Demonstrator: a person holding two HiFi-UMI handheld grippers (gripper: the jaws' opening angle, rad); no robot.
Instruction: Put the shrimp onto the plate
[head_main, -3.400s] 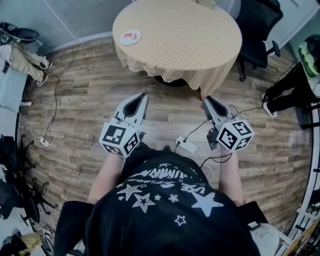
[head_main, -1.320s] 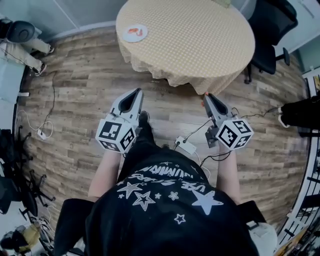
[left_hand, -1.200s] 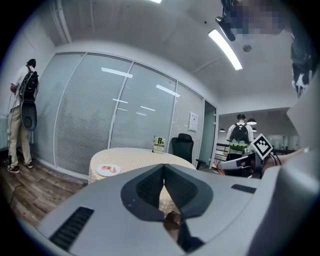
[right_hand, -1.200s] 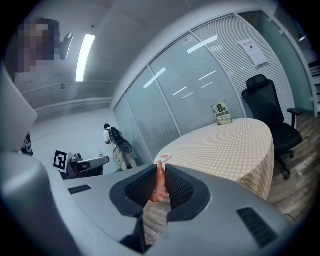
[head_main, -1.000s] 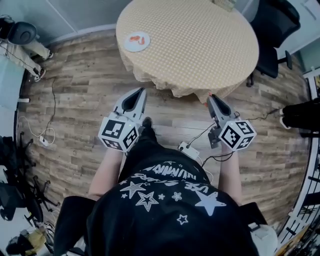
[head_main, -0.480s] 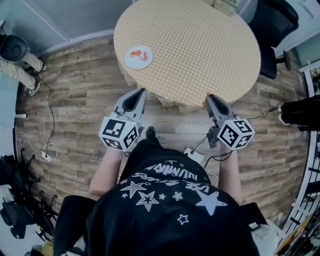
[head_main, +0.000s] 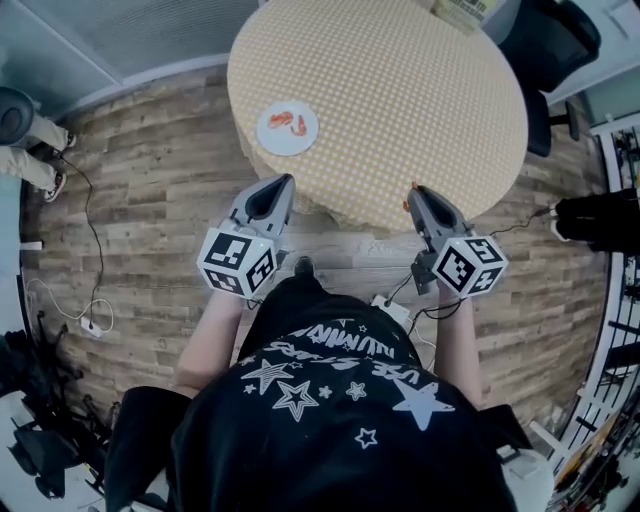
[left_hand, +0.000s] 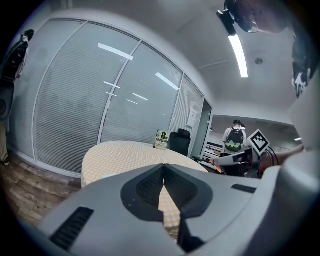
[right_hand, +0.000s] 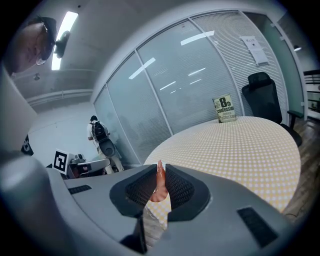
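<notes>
A white plate (head_main: 288, 128) with two orange shrimps (head_main: 289, 122) on it sits on the left part of the round table (head_main: 400, 90) with a yellow checked cloth. My right gripper (head_main: 413, 190) is at the table's near edge, shut on another orange shrimp (right_hand: 159, 184) that stands upright between its jaws. My left gripper (head_main: 282, 182) is held just short of the table's near-left edge, below the plate; its jaws meet with nothing between them (left_hand: 163, 172).
A black office chair (head_main: 560, 50) stands at the table's far right. A small sign card (right_hand: 225, 109) stands on the far side of the table. Cables and a power strip (head_main: 388, 305) lie on the wood floor by my feet. A person with a backpack (left_hand: 234, 137) stands across the room.
I have walked up to the table: it and the plate have come nearer, and both grippers have reached its near edge. The grippers keep the same pose, the right one still holding the shrimp.
</notes>
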